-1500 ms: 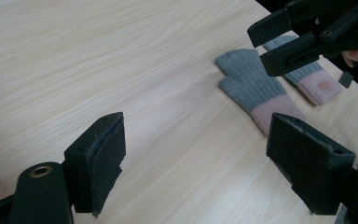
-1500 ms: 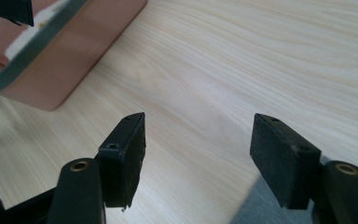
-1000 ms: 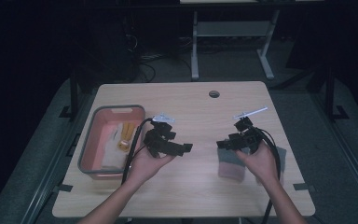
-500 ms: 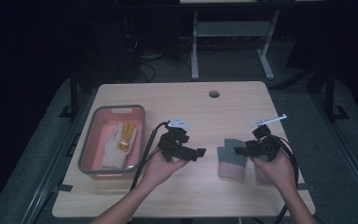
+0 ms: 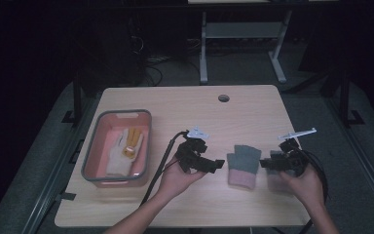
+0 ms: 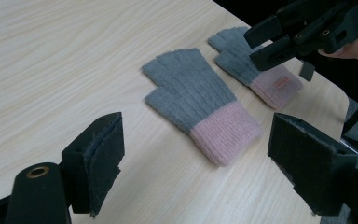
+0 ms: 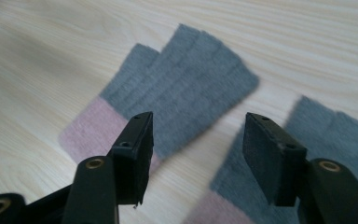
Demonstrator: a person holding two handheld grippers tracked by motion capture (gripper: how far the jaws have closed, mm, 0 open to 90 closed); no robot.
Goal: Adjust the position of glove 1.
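Two grey fingerless gloves with pink cuffs lie side by side on the wooden table. The left glove (image 5: 243, 165) (image 6: 200, 102) (image 7: 186, 88) lies flat between my two grippers. The right glove (image 5: 274, 181) (image 6: 261, 74) (image 7: 328, 135) is partly covered by my right hand. My left gripper (image 5: 216, 165) (image 6: 200, 140) stands wide open just left of the left glove, holding nothing. My right gripper (image 5: 265, 165) (image 7: 198, 128) hovers over the gap between the gloves. Its jaws have just been closing and are still apart, with nothing pressed between them.
A pink bin with a grey rim (image 5: 88, 156) stands at the table's left and holds a white glove (image 5: 118, 157) with yellow on it. A round cable hole (image 5: 223, 98) is at the far edge. The table's front edge lies close below my hands.
Both hands have moved right and toward the front edge. The right hand has slid off the left glove, which now lies in full sight.
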